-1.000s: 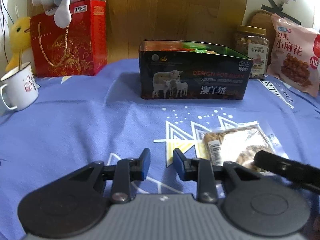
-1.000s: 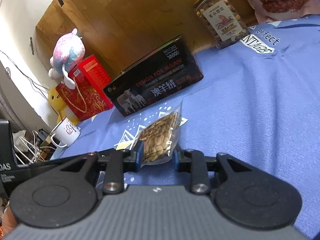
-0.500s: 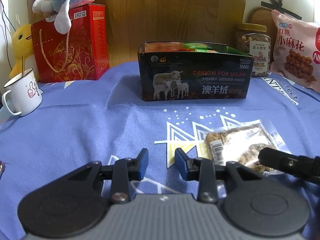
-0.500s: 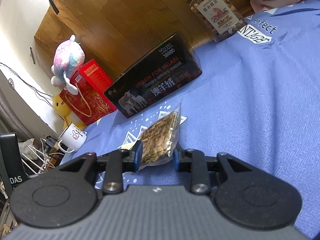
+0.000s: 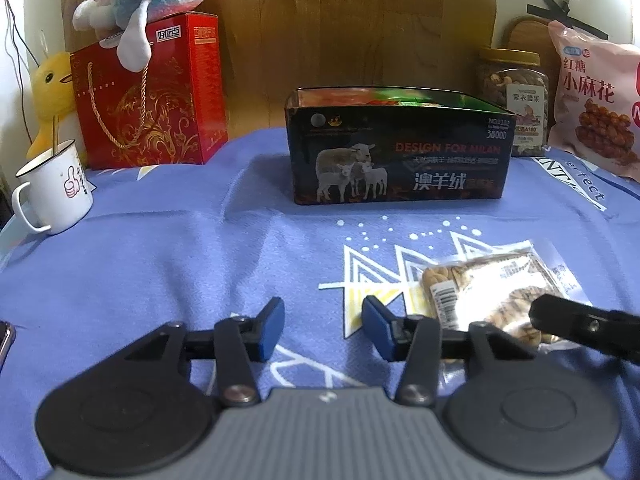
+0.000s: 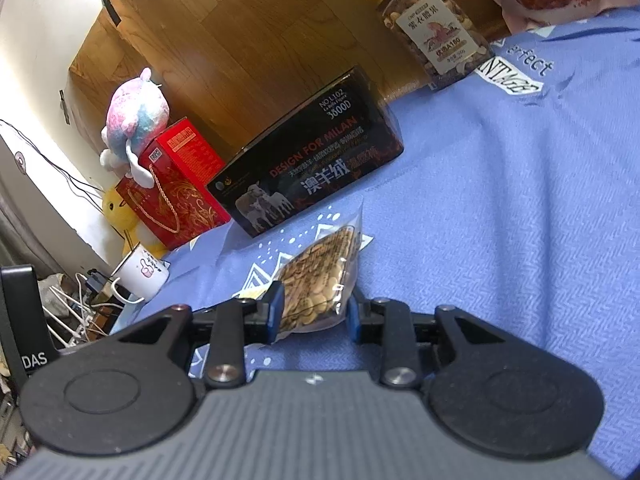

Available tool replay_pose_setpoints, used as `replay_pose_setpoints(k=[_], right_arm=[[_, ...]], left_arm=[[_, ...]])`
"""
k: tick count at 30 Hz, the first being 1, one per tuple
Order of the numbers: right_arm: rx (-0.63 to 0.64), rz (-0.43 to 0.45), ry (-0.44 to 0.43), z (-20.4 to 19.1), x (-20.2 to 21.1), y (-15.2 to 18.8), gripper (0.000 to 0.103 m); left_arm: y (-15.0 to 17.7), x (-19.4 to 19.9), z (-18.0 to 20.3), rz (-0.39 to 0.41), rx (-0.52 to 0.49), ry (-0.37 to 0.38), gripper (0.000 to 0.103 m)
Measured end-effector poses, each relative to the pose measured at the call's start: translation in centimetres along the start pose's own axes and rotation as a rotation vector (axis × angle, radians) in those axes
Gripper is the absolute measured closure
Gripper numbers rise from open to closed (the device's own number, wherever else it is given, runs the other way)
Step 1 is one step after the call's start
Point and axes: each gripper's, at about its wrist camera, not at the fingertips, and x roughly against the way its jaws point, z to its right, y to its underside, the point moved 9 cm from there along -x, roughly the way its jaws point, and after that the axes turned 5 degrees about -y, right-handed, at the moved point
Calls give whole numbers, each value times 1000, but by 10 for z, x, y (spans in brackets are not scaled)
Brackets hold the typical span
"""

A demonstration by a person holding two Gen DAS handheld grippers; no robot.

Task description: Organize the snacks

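Right gripper (image 6: 313, 312) clamped on 1 clear snack packet (image 6: 320, 280), near the blue cloth's (image 5: 160, 264) front right. Left gripper (image 5: 323, 330), empty, has spread wider since 1 second ago. Black box (image 5: 400, 152) awaits.

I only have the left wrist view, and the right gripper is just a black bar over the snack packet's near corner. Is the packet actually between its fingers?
Observer: Yes. In the right wrist view the snack packet sits between the blue pads of the right gripper, with one pad against each side.
Operator: Which face of the packet shows there? I see only a barcode and glare.
Observer: The clear face, with small round tan pieces packed inside.
Operator: Anything past the mug that my view cuts off?
Observer: Beyond the mug, off the cloth's edge, lies a tangle of white cables and wire hangers.
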Motion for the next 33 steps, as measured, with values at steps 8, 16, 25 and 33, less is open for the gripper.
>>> replay_pose_setpoints(k=[8,16,25,33], right_arm=[[12,16,14,0,1,-1,63],[6,22,14,1,2,-2,63],[4,22,17,1,2,-1,63],[3,22,17,1,2,-2,63]], left_arm=[[0,0,-1,8,-1,-6,55],[1,0,-2,14,-6,-13,53],[1,1,-2,18,-9,-23,51],[1,0,-2,28,-17,-37,46]])
